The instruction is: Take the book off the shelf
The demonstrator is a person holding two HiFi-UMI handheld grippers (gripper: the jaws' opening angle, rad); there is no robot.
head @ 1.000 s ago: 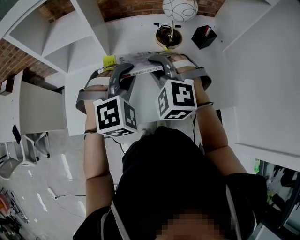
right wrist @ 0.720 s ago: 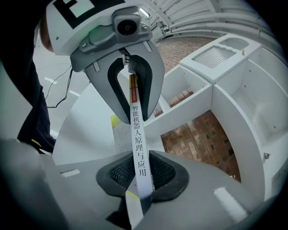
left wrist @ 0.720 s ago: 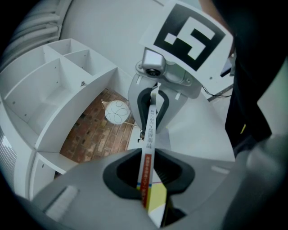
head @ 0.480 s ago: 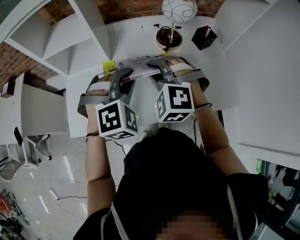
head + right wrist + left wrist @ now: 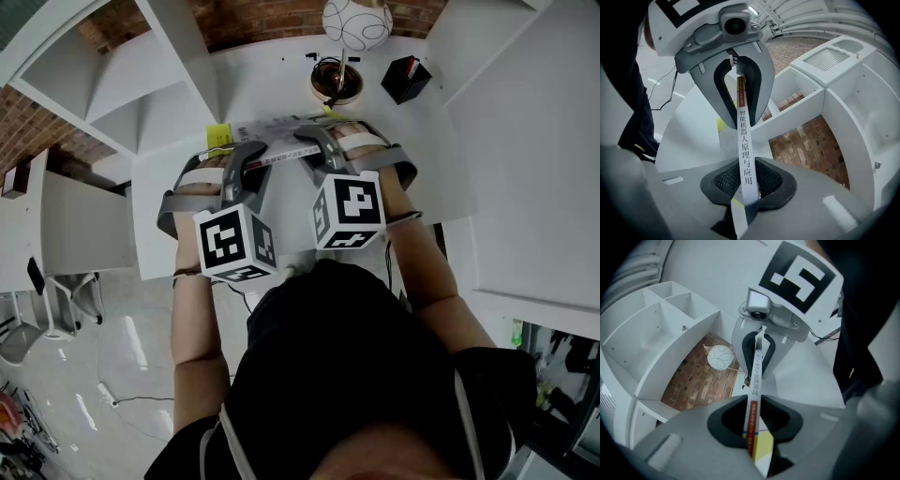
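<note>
Book [image 5: 281, 139] horiz., long axis L-R, yellow end L.

The book [image 5: 743, 154] has a white spine with black characters, a red band and a yellow corner — the shelf [image 5: 122, 75] is white, the wall [image 5: 272, 17] red-brown brick. The grey left gripper [image 5: 246, 153] and right gripper [image 5: 314, 139] bear black-and-white square markers.

- A study-like corner of an office or lab workroom is suggested.
- A white shelf unit [image 5: 112, 70] with open compartments is set against a bare brick wall [image 5: 272, 17].
- A globe lamp [image 5: 356, 21] and a black holder [image 5: 405, 77] are placed on a white desk [image 5: 253, 89].
- Chairs [image 5: 56, 305] are seen on a glossy floor [image 5: 131, 342].
</note>
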